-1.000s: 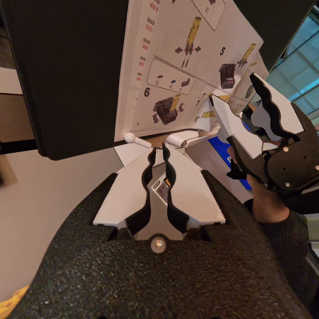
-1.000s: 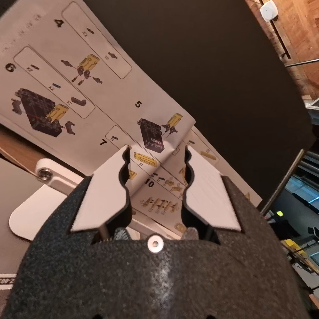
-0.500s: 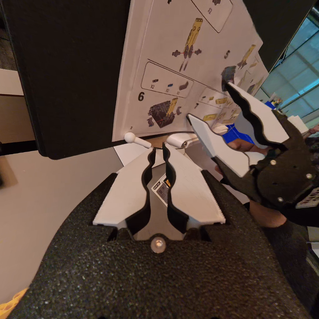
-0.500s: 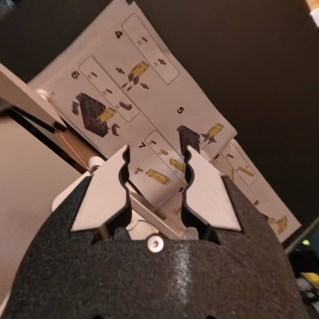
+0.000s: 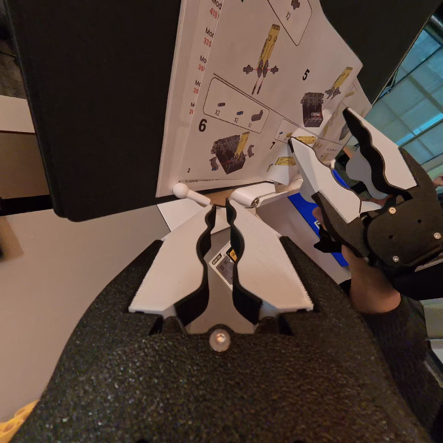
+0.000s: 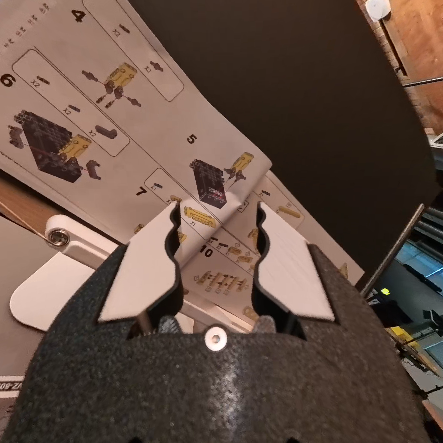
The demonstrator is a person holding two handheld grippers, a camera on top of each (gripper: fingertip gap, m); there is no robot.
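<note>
An open instruction booklet [image 5: 239, 96] stands on a white stand [image 5: 249, 194] against a black panel. My left gripper [image 5: 220, 206] is shut and empty, its tips just below the stand's white peg and hinge. My right gripper [image 5: 318, 125] is open at the booklet's lower right, a hand holding it. In the right wrist view the right gripper [image 6: 218, 203] is open with the curled lower corner of the top page [image 6: 239, 191] between its fingers, not pinched. The booklet [image 6: 119, 119] and the stand's foot [image 6: 48, 294] show there too.
The black panel [image 5: 96, 96] rises behind the booklet and also shows in the right wrist view [image 6: 311, 96]. A grey table [image 5: 72, 263] lies below. A blue sheet [image 5: 306, 215] is at the right. A yellow piece [image 5: 14, 422] sits at the bottom left corner.
The right gripper swung left and up across the page, then came back right to the lower right corner of the page. It stayed open. The left gripper has not moved.
</note>
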